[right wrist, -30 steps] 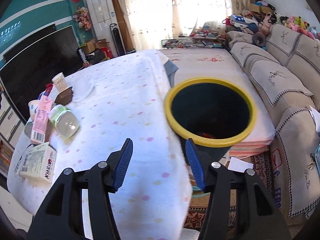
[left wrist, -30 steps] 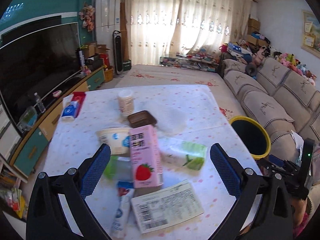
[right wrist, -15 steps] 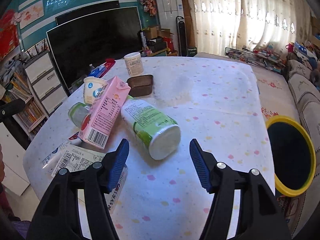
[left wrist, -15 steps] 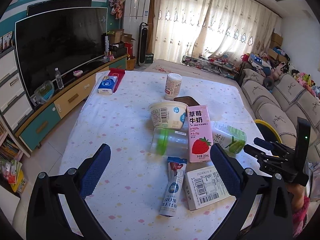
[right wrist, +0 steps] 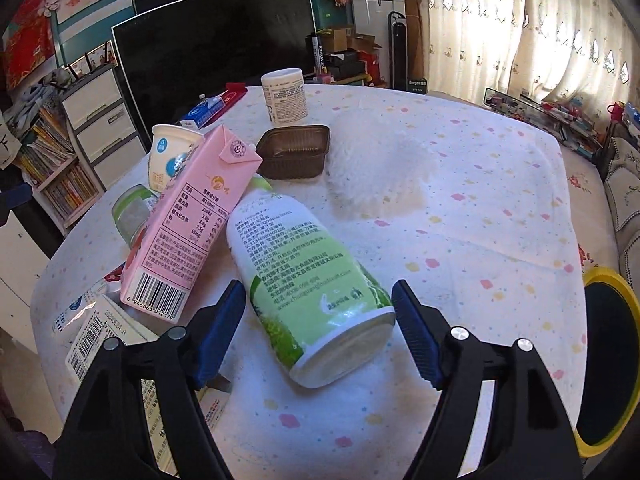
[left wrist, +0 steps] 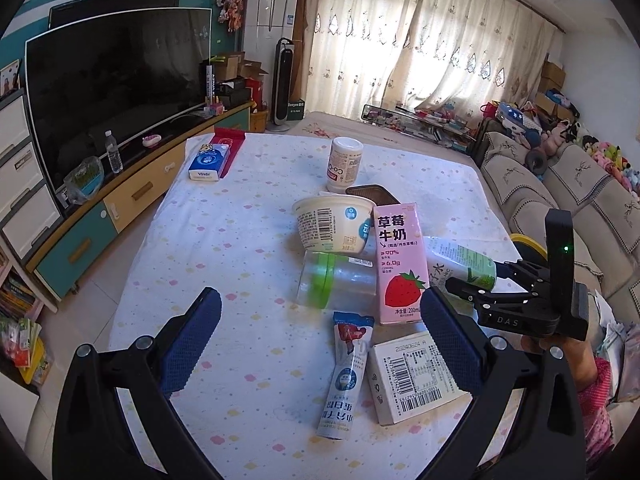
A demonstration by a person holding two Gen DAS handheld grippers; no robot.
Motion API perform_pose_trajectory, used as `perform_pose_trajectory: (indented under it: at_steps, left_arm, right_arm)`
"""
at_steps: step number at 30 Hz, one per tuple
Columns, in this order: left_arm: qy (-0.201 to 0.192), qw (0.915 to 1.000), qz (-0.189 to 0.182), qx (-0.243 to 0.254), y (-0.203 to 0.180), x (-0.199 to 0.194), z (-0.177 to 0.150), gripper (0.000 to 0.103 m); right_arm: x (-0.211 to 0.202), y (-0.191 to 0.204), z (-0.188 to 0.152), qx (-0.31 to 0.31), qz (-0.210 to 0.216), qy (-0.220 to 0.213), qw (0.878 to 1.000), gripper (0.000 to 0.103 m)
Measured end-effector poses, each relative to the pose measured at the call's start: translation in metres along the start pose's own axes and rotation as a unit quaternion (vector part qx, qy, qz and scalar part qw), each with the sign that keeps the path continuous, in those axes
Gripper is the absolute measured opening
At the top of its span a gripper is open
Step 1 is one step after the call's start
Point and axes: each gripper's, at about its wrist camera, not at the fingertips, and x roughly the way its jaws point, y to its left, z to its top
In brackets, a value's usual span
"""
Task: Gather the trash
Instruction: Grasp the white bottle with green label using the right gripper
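Note:
Trash lies on a table with a dotted white cloth [left wrist: 224, 240]. A green-and-white bottle [right wrist: 308, 292] lies on its side, base toward me, between the open fingers of my right gripper [right wrist: 320, 332]; no contact shows. It also shows in the left wrist view [left wrist: 460, 266]. Next to it leans a pink strawberry milk carton [left wrist: 400, 264], also in the right wrist view [right wrist: 188, 232]. My left gripper [left wrist: 320, 344] is open and empty above the table's near part, over a sachet [left wrist: 346, 376] and a white box [left wrist: 412, 380]. A yellow-rimmed bin [right wrist: 612, 364] stands right of the table.
A yogurt tub [left wrist: 332, 222], a clear jar with green lid [left wrist: 336, 286], a brown tray [right wrist: 296, 152], a white cup [left wrist: 345, 164] and a tissue pack [left wrist: 208, 162] are on the table. A TV cabinet [left wrist: 132, 196] is left, a sofa [left wrist: 560, 196] right.
My right gripper has swung from the bin back over the table and closed in on the lying bottle. My left gripper has pulled back and turned left, showing more of the table.

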Motion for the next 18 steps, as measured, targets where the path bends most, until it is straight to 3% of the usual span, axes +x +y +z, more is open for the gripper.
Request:
perform_pose_trajectory:
  at_steps: [7,18]
  left_arm:
    - [0.009,1.0,-0.003,0.002,-0.005,0.009,-0.001,0.098]
    - [0.012,0.9999,-0.009,0.005,-0.011,0.014,-0.004,0.098]
  right_arm:
    - [-0.022,0.003,-0.012,0.01,0.013,-0.025,1.0,0.06]
    - [-0.118,-0.007,-0.023,0.058,-0.01,-0.134,0.989,0.052]
